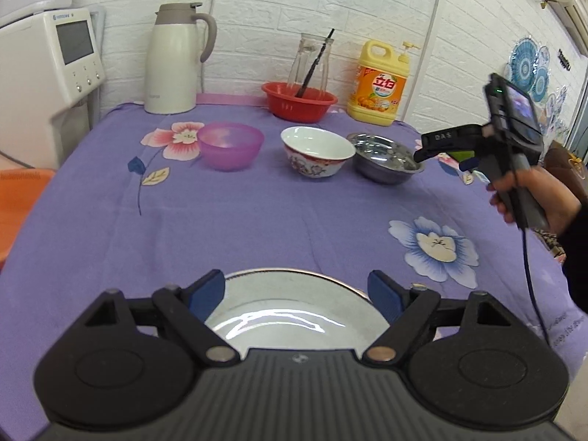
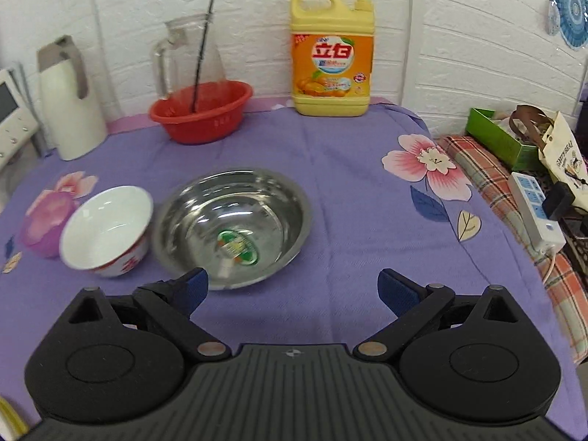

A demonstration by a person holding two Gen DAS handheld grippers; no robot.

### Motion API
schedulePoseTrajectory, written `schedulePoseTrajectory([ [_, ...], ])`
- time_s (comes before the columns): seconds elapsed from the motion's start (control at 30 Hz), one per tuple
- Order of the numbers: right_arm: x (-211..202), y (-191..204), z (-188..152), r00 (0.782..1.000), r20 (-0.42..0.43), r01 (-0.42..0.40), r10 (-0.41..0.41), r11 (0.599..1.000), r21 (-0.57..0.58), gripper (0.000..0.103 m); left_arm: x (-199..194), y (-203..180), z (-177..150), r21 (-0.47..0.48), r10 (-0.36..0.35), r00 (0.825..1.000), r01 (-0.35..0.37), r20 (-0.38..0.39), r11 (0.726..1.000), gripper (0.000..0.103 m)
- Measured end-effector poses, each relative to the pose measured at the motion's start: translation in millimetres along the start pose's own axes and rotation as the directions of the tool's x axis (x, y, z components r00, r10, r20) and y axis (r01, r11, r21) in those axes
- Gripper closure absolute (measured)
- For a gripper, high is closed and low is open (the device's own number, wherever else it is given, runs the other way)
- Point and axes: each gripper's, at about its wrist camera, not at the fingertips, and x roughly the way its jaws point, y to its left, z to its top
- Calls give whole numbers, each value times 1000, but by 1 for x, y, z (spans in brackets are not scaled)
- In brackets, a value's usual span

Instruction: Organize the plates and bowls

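A white plate [image 1: 294, 305] lies on the purple floral cloth right under my left gripper [image 1: 296, 290], whose jaws stand wide open over its far rim. Further back stand three bowls in a row: a pink plastic bowl [image 1: 230, 145], a white bowl with red pattern [image 1: 316, 151] and a steel bowl [image 1: 386, 158]. My right gripper [image 2: 293, 290] is open and empty, hovering just in front of the steel bowl [image 2: 231, 226]; the white bowl [image 2: 106, 231] and pink bowl [image 2: 44, 228] lie to its left. The right gripper also shows in the left wrist view [image 1: 433, 150], beside the steel bowl.
At the back stand a white thermos jug [image 1: 172, 58], a red basin [image 1: 298, 101] with a glass pitcher [image 1: 310, 60], and a yellow detergent bottle [image 2: 332, 55]. A white appliance [image 1: 44, 70] is at left. A power strip [image 2: 534, 213] and green box [image 2: 503, 136] lie off the right edge.
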Motion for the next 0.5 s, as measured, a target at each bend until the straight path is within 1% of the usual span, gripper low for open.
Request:
schedulePoseTrajectory([
  [0.07, 33, -1, 13, 998, -58, 20, -20, 1000, -2, 0, 4, 7, 4, -1, 15, 1000, -15, -7, 1000, 20],
  [0.13, 61, -4, 20, 992, -122, 42, -41, 999, 8, 0, 8, 13, 8, -5, 28, 1000, -28, -11, 1000, 20],
  [0.23, 87, -3, 21, 979, -185, 81, -83, 996, -23, 0, 14, 19, 12, -10, 41, 999, -41, -12, 999, 20],
  [0.27, 91, -3, 21, 977, -197, 80, -86, 996, -35, 0, 16, 21, 13, -14, 40, 999, -40, -14, 999, 20],
  [0.33, 91, -4, 21, 978, -194, 74, -80, 997, -38, 0, 20, 21, 15, -22, 29, 999, -29, -19, 999, 20],
  [0.5, 77, -8, 10, 969, -245, 32, -37, 999, -25, 0, 17, 10, 17, -17, -7, 1000, 7, -6, 1000, 20],
])
